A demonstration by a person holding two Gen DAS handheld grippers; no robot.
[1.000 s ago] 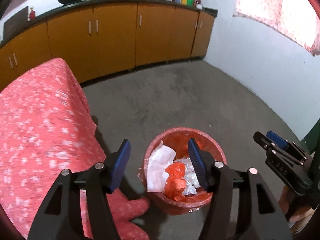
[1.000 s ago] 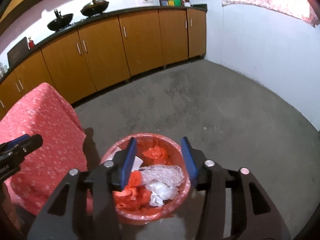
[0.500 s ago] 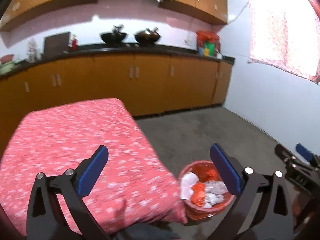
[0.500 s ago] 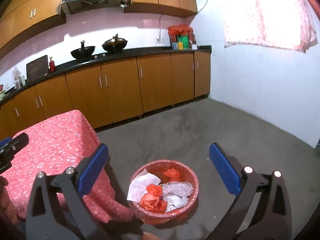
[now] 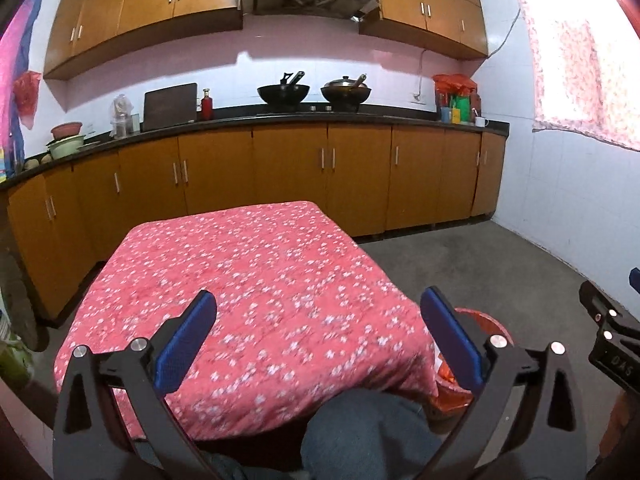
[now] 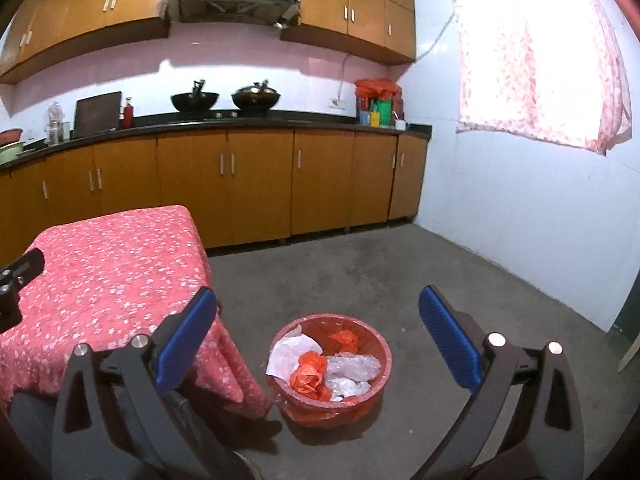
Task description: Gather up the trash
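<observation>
— What has been changed since the earlier frame?
— Both grippers have been raised from the bin [image 6: 330,364]; their jaws have just been opened.
— How are they held?
— Left gripper [image 5: 320,344] and right gripper [image 6: 318,340] are spread wide, nothing gripped.
— Where is the trash [image 6: 320,370]?
— Inside the bin, lower centre, beside the table [image 6: 108,276].

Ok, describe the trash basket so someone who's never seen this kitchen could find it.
Find the table under the pink flowered cloth. On the grey floor by its right corner sits a round red basket, the only floor container, holding white paper, clear plastic and orange bags.
</observation>
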